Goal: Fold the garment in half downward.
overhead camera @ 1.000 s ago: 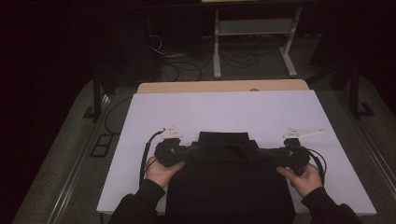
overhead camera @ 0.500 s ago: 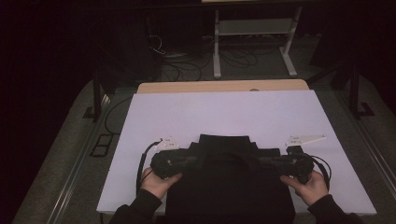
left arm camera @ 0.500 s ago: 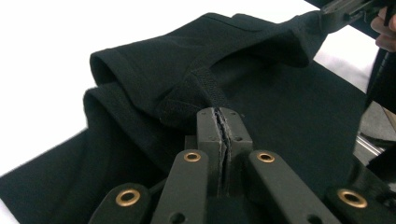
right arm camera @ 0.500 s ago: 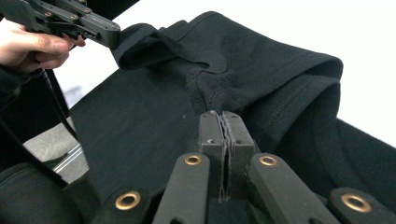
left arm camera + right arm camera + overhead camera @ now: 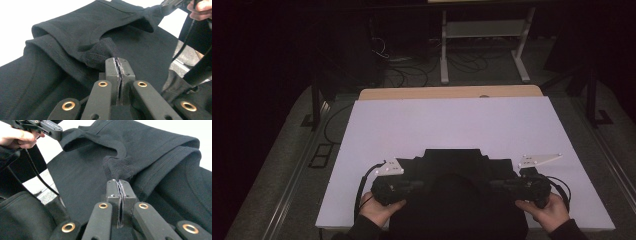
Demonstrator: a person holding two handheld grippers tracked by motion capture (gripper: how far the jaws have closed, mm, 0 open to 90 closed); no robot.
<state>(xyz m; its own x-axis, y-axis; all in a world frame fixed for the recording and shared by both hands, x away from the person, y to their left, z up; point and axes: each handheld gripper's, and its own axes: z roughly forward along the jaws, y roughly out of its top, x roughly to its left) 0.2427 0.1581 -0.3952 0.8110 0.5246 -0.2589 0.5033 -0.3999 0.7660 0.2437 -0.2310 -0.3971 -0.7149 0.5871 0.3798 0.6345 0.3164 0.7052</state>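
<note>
Black knit cotton garment (image 5: 452, 170) pinched both ends: left gripper (image 5: 119, 65), right gripper (image 5: 119, 187) clamped on fabric; uneven pull risks slipping hem.

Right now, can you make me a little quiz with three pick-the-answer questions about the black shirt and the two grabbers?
1. Where does the black shirt lie?
A. at the near edge of the white table top
B. on the floor
C. at the far edge of the table

2. What colour are the round rivets on the grabbers' arms?
A. blue
B. brass
C. red

3. How do the left gripper and the right gripper stand?
A. both wide open
B. one open, one shut
C. both shut on the shirt

Answers: 1 A, in the high view the shirt lies close to the person's hands. 2 B, the rings shine brassy in both gripper views. 3 C, each pair of jaws pinches black cloth.
</note>
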